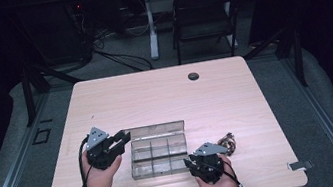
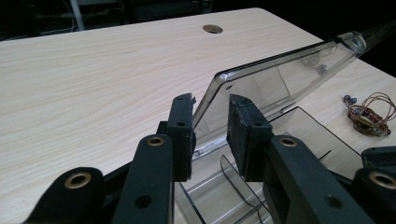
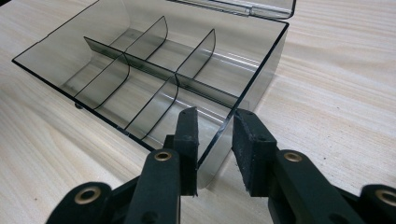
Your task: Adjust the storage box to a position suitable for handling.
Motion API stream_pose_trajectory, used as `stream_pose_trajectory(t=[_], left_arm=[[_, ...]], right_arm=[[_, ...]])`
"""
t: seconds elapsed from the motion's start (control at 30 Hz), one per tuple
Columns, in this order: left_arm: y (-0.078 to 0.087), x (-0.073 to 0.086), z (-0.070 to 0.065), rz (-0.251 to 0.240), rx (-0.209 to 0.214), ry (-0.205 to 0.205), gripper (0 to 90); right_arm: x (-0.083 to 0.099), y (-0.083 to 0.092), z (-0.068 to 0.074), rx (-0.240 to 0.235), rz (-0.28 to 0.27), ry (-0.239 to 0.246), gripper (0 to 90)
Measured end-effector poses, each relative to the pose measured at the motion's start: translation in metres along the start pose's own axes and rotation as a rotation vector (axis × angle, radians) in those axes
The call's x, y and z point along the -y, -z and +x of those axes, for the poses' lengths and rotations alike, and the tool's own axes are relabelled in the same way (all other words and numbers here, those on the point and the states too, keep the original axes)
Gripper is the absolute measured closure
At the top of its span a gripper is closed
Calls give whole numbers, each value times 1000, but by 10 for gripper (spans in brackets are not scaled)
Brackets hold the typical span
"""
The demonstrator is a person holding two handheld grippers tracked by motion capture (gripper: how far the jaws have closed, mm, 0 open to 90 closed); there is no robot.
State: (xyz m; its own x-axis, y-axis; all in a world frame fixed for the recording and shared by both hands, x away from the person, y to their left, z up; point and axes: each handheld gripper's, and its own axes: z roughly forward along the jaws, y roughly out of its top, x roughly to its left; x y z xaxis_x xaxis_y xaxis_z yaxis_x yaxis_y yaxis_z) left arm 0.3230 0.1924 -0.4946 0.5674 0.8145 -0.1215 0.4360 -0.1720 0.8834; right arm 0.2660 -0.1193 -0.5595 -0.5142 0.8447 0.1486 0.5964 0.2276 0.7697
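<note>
Between left gripper (image 2: 210, 135) jaws: lid (image 2: 280, 79) edge of clear box (image 3: 140, 70).

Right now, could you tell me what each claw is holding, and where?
Left claw straddles the lid's edge; right claw straddles the clear box's corner wall. Firm pinching cannot be told.

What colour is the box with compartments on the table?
The compartment box is clear, smoky grey plastic; the right gripper view shows it best.

My left gripper (image 1: 122, 137) points right, jaws narrowly parted; my right gripper (image 1: 188, 162) points left, jaws likewise; both forearms enter from below.
</note>
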Motion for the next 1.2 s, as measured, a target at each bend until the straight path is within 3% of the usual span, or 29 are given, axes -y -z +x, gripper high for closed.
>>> stream_pose_trajectory(t=[0.4, 0.6, 0.73, 0.87, 1.2], left_arm=[[-6, 2, 3, -4, 4, 16, 690], [-8, 1, 4, 1, 2, 11, 690], [-8, 0, 4, 11, 3, 11, 689], [-9, 1, 5, 12, 7, 21, 690], [-17, 3, 8, 22, 0, 29, 686]], right_arm=[[-2, 1, -2, -3, -7, -9, 676], [-19, 7, -5, 15, -24, 28, 676], [-33, 8, -10, 20, -55, 26, 676], [-48, 0, -15, 45, -84, 32, 676], [-60, -18, -26, 97, -141, 19, 668]])
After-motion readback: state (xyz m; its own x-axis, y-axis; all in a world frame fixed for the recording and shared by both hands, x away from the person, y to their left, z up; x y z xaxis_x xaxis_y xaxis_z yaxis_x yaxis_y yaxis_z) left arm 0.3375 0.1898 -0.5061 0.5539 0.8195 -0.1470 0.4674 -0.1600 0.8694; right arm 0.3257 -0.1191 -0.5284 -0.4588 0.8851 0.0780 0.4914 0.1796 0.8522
